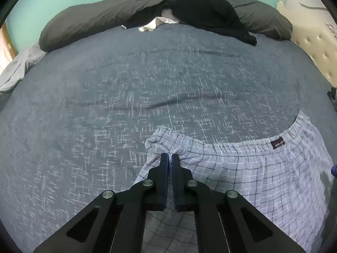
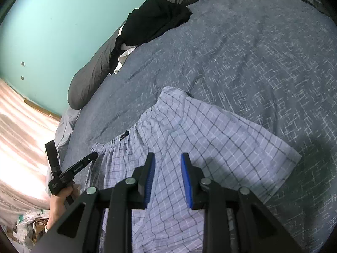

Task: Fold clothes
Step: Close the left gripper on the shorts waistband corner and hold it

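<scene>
Light blue checked shorts (image 1: 252, 168) lie flat on a blue-grey bedspread (image 1: 147, 73), their elastic waistband towards the pillows. My left gripper (image 1: 170, 156) is shut on the shorts' left waistband corner, and the cloth bunches up at its tips. The right wrist view shows that same gripper (image 2: 94, 155) at the waistband's end, with a hand (image 2: 63, 191) holding it. My right gripper (image 2: 168, 156) hovers open over the middle of the shorts (image 2: 210, 143). Its blue pads (image 2: 150, 168) stand apart, with only the flat cloth showing below the gap.
A heap of black clothes (image 1: 206, 12) and a white cloth (image 1: 151, 24) rest against long dark grey pillows (image 1: 88, 21) at the bed's far side. A cream tufted headboard (image 1: 316, 48) stands at the right. Light wood floor (image 2: 21, 137) runs beside the bed.
</scene>
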Demonstrator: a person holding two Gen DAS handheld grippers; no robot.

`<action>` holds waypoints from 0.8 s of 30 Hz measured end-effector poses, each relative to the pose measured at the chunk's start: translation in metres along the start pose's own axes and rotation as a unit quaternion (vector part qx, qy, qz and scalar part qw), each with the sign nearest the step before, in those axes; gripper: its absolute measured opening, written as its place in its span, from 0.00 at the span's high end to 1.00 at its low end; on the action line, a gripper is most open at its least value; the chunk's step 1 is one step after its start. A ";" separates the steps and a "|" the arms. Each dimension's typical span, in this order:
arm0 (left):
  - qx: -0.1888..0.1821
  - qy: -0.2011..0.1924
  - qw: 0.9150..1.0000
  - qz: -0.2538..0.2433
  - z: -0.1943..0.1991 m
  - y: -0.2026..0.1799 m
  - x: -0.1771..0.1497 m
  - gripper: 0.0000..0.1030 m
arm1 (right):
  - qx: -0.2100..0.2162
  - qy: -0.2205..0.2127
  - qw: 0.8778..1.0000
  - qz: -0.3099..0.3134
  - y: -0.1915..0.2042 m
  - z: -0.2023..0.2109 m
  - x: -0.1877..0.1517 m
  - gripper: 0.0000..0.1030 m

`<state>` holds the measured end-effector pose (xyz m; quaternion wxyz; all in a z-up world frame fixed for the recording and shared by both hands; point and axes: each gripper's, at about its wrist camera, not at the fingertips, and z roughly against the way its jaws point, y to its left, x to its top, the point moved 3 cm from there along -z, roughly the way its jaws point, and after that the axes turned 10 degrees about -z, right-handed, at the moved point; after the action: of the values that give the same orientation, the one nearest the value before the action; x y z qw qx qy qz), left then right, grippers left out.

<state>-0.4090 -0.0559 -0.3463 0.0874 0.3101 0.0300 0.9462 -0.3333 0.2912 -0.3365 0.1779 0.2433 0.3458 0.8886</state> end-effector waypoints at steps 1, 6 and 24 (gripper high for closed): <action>-0.007 -0.002 1.000 0.008 0.001 0.004 0.001 0.97 | 0.000 0.001 1.000 0.000 0.000 0.000 0.000 0.76; -0.045 0.001 0.998 0.046 0.000 0.018 0.003 0.97 | 0.000 0.003 1.000 0.001 0.000 -0.002 0.000 0.76; -0.122 0.025 0.984 0.129 -0.017 0.048 0.005 0.97 | 0.000 0.010 1.000 -0.001 -0.012 -0.003 0.009 0.76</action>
<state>-0.4306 -0.1020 -0.3520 0.0013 0.2749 -0.1235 0.9535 -0.3405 0.3020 -0.3443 0.1752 0.2339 0.3480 0.8908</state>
